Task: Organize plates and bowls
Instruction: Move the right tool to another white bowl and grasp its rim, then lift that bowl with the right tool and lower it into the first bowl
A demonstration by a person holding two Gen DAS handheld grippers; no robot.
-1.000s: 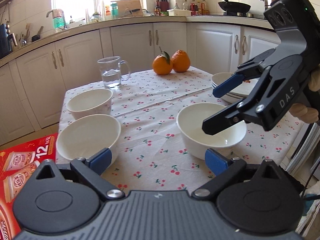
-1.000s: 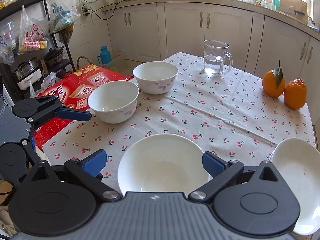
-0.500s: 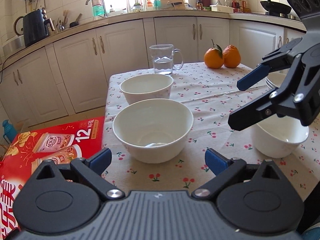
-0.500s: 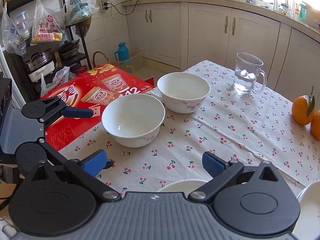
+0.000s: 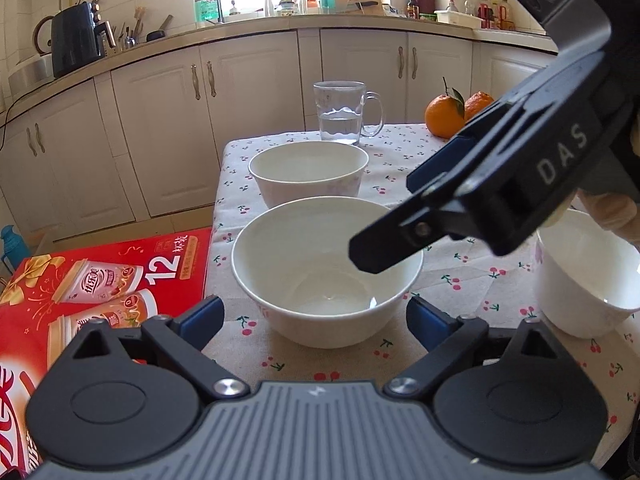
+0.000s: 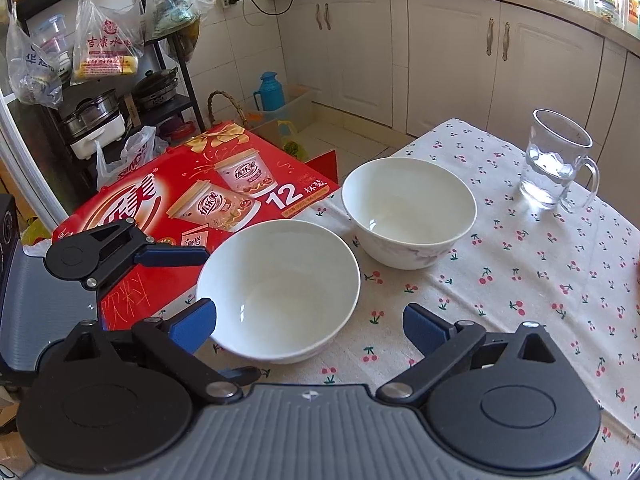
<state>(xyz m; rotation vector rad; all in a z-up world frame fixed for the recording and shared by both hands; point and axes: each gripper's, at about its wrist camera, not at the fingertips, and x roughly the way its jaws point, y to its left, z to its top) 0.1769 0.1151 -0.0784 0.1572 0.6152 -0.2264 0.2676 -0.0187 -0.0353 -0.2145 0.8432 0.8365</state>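
Three white bowls stand on the cherry-print tablecloth. The near bowl sits at the table's left edge, just ahead of both grippers. A second bowl stands behind it. A third bowl is at the right in the left wrist view. My left gripper is open and empty, its fingers either side of the near bowl. My right gripper is open and empty, hovering over the near bowl's right rim.
A glass mug of water and two oranges stand at the table's far side. A red drinks carton lies beside the table's left edge. Cabinets and a shelf rack surround the table.
Both grippers have swung left from the right-hand bowl and plates to the near bowl at the table's left edge, and closed in on it. Both stay open.
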